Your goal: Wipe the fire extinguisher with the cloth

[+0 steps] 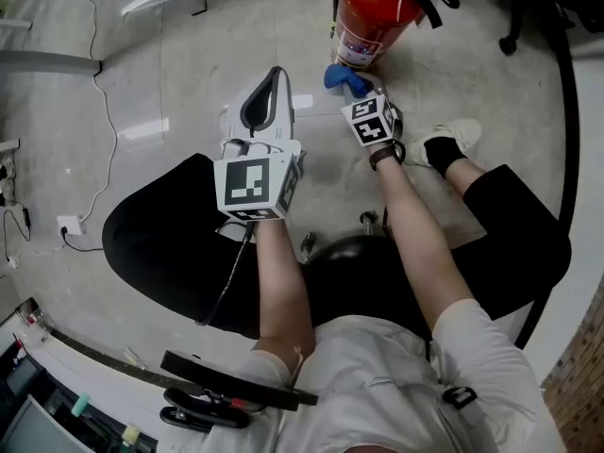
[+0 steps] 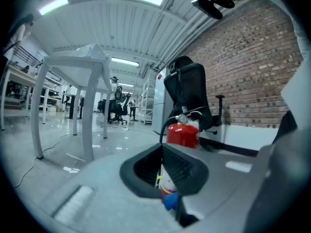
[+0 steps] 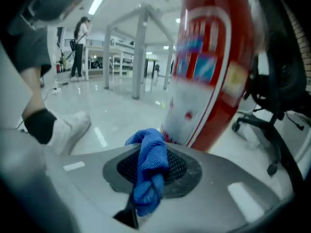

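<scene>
A red fire extinguisher stands upright on the grey floor at the top of the head view. Its label fills the right gripper view, close ahead. My right gripper is shut on a bunched blue cloth, held just off the extinguisher's base. The cloth hangs over the right gripper's jaws. My left gripper hovers to the left, jaws together with nothing in them. In its own view, the left gripper points at the extinguisher and the cloth.
My knees and a white shoe flank the work spot. A black office chair and a brick wall stand behind the extinguisher. A white table frame stands to the left. A cable and socket lie on the floor. A person stands far off.
</scene>
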`<state>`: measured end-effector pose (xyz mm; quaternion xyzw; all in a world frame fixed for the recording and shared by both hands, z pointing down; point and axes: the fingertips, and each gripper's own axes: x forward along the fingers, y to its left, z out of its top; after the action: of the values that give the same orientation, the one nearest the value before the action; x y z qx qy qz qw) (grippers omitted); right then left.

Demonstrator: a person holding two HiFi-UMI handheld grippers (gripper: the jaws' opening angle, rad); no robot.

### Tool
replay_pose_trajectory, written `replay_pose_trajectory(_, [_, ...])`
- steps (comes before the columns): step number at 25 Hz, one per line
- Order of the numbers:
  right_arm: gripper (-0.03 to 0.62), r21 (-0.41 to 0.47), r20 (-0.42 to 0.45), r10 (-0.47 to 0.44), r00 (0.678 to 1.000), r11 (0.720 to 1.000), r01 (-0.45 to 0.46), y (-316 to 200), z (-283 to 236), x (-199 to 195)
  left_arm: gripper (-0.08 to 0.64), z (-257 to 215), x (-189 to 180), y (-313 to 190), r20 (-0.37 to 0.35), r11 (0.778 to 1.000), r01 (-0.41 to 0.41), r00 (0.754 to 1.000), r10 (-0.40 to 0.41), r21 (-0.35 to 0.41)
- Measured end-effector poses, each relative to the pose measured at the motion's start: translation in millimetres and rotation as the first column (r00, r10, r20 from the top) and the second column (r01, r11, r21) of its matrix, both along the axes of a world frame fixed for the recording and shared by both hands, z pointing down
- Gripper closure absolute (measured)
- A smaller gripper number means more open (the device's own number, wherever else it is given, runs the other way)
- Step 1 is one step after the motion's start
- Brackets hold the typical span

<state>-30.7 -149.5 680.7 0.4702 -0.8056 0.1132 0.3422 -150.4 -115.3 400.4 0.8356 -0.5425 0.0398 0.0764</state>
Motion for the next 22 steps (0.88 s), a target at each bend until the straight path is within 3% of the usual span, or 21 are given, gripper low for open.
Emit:
replay_pose_trajectory(2, [0.518, 0.162, 0.138, 0.037, 0.99, 0.985, -0.059, 9, -74, 1, 0.56, -9, 16, 2, -0.013, 0.999, -0.034, 0.999, 0.035, 0.029])
replay_pose_trajectory(3, [0.518, 0.245, 0.212, 0.045, 0.976, 0.964, -0.098, 14, -114, 2, 0.56, -13, 24, 4, -0.023, 0.998, -0.048, 0.999, 0.049, 0.031])
replay_pose_trajectory(6, [0.518, 0.485, 0.317, 0.003, 0.948, 0.859, -0.165, 22, -227, 16, 0.56, -22, 39, 14, -0.034, 0.997, -0.065, 0.997, 0.066, 0.029])
replay_pose_trajectory(8, [0.518, 0.559, 0.305, -0.018, 0.952, 0.813, -0.164, 16, -274, 27, 0.56, -26, 42, 19, -0.015, 0.998, -0.056, 0.998, 0.057, 0.042])
replay_pose_trajectory(13, [0.517, 0.613, 0.134, -0.057, 0.989, 0.789, -0.038, -21, -297, 34, 0.56, -28, 62, 34, -0.024, 0.998, -0.05, 0.998, 0.05, 0.03])
replay_pose_trajectory(16, [0.517, 0.687, 0.066, -0.128, 0.99, 0.725, 0.048, -21, -293, 24, 0.56, -27, 58, 29, 0.01, 0.998, -0.021, 1.0, 0.02, 0.06])
replay_pose_trajectory(17, [0.518, 0.685, 0.026, -0.157, 0.987, 0.722, 0.097, -18, -283, 19, 0.56, -27, 55, 23, 0.027, 0.998, -0.014, 1.0, 0.012, 0.066])
replay_pose_trajectory(18, [0.518, 0.657, -0.022, -0.182, 0.983, 0.739, 0.152, -16, -264, 13, 0.56, -26, 52, 17, 0.037, 0.998, -0.01, 0.999, 0.008, 0.061])
replay_pose_trajectory(22, [0.52, 0.47, -0.102, -0.212, 0.972, 0.851, 0.235, -15, -146, 0, 0.56, -29, 52, -12, 0.024, 0.999, 0.03, 0.999, -0.031, 0.044])
